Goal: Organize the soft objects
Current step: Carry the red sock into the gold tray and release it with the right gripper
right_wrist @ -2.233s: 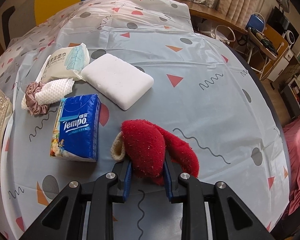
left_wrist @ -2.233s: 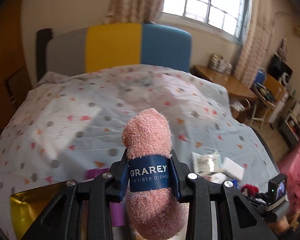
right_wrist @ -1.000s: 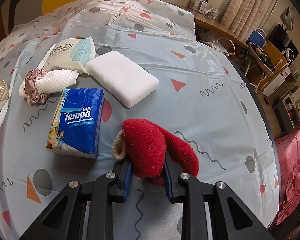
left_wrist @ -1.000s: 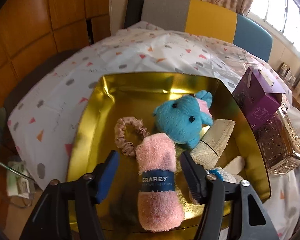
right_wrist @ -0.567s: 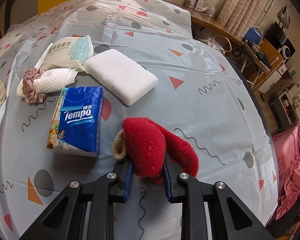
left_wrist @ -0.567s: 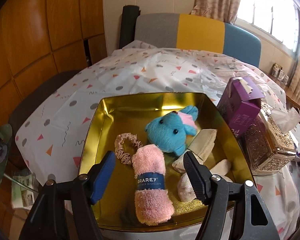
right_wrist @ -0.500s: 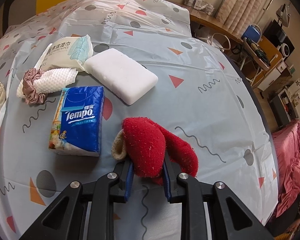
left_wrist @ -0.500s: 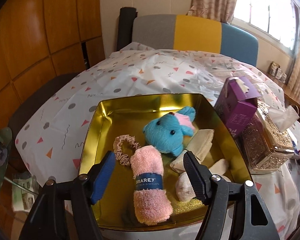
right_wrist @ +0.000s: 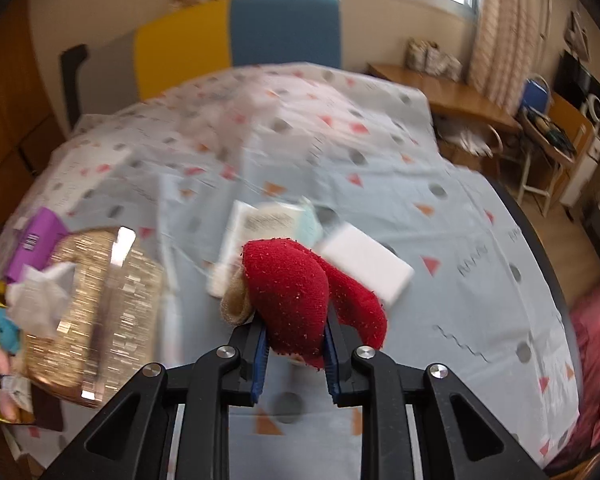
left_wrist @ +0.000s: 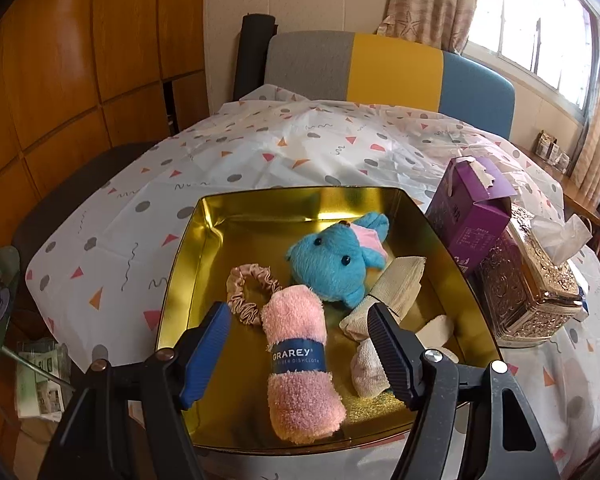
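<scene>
In the left wrist view a gold tray (left_wrist: 188, 256) holds a pink rolled dishcloth (left_wrist: 300, 364), a blue plush toy (left_wrist: 332, 264), a pink scrunchie (left_wrist: 248, 292) and beige cloth pieces (left_wrist: 396, 292). My left gripper (left_wrist: 298, 332) is open above the dishcloth, its fingers apart on either side and not touching it. In the right wrist view my right gripper (right_wrist: 294, 336) is shut on a red sock (right_wrist: 296, 292), held above the table. That view is blurred by motion.
A purple box (left_wrist: 468, 216) and an ornate gold tissue box (left_wrist: 528, 284) stand right of the tray. In the right wrist view a white sponge block (right_wrist: 368, 264), a wipes pack (right_wrist: 268, 224) and the tissue box (right_wrist: 96, 308) lie on the patterned tablecloth (right_wrist: 440, 240).
My left gripper let go of the pink dishcloth in the tray and pulled back a little. My right gripper lifted and swung left with the red sock.
</scene>
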